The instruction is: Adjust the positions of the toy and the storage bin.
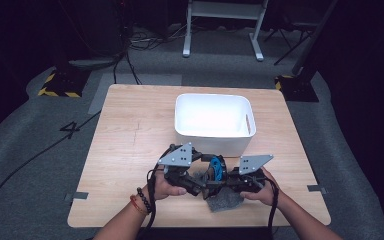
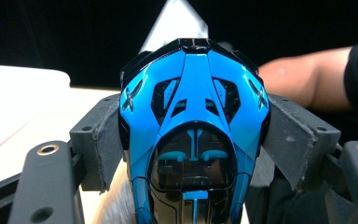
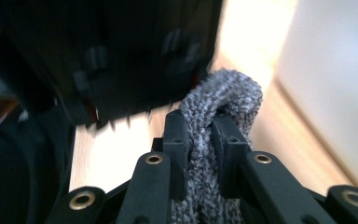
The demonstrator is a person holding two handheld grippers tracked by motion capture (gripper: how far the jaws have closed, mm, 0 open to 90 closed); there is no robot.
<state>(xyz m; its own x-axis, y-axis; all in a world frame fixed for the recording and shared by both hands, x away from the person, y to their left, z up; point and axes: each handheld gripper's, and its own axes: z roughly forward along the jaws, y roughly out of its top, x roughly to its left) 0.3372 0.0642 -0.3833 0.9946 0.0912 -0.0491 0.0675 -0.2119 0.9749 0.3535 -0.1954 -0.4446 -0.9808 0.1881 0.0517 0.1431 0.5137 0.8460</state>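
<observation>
Across the lower middle of the high view, one wooden table (image 1: pixel 130 150) is seen standing on grey carpet in a dark room, with a white frame at the upper centre of the frame and two yellow-and-black striped bases at upper left and upper right. One white bin (image 1: pixel 213 123) is set on the table just above the centre of the frame. Below it, two grippers are held close together by two hands. The left gripper (image 2: pixel 193 135) is closed on one glossy blue and black toy car (image 2: pixel 193 130), which is gripped by its sides between the padded jaws and is raised above the table near the bin. The right gripper (image 3: pixel 200 135) is clamped on one grey knitted cloth (image 3: pixel 223 100), a fold of which is pinched between the nearly closed jaws; its lower part is seen lying on the table in the lower centre of the high view.
</observation>
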